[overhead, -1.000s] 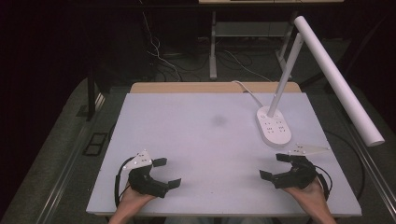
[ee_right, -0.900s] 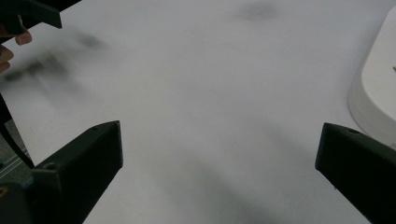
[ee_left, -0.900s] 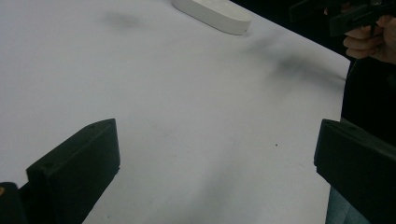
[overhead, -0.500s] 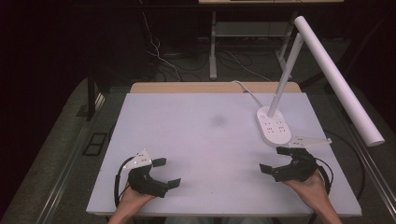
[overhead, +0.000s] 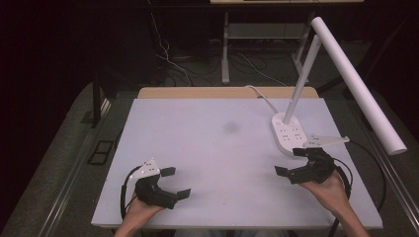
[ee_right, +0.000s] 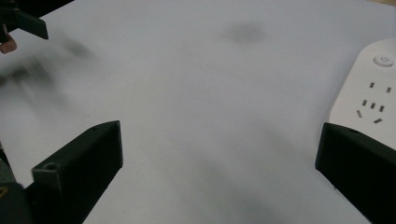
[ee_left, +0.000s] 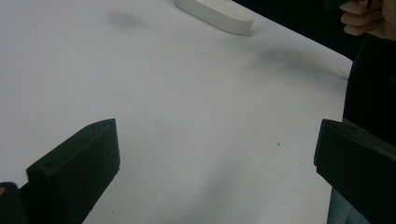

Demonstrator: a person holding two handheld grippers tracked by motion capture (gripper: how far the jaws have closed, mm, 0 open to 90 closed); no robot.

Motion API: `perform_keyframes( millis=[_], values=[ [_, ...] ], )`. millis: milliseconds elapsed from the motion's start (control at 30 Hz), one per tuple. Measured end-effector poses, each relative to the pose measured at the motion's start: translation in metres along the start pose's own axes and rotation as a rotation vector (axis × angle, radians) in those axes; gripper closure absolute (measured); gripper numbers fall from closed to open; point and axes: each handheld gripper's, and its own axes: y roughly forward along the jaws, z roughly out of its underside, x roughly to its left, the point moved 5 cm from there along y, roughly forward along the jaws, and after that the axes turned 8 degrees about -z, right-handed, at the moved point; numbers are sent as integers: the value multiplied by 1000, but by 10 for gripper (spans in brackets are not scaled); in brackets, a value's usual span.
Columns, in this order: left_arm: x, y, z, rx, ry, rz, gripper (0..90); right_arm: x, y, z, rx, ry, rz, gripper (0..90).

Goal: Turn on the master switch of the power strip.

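Observation:
In the high view my left gripper (overhead: 176, 182) rests near the front left of the white table (overhead: 207, 143), open, with nothing between its jaws. My right gripper (overhead: 290, 162) is open too and empty. It sits at the front right, just short of a white power strip (overhead: 289, 133). In the left gripper view the left gripper (ee_left: 217, 172) has its jaws wide apart over bare table, with the power strip (ee_left: 215, 14) far off. The right gripper view has the right gripper (ee_right: 219, 172) spread wide, and the power strip (ee_right: 373, 102) lies close at the right.
A white lamp arm (overhead: 356, 84) slants up from a pole on the power strip and overhangs the table's right edge. A white cord (overhead: 262, 96) runs to the back edge. A faint dark smudge (overhead: 230, 127) marks mid-table. Cables lie on the floor behind.
My right gripper has moved forward, away from the person and closer to the power strip. The left gripper has stayed put.

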Motion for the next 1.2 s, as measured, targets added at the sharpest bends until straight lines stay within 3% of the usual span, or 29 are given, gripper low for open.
perform_keyframes(
  millis=[1200],
  values=[
    [2, -1, 0, -4, 0, -6, 0, -44, 10, -36, 76, -31, 87, 2]
  ],
)
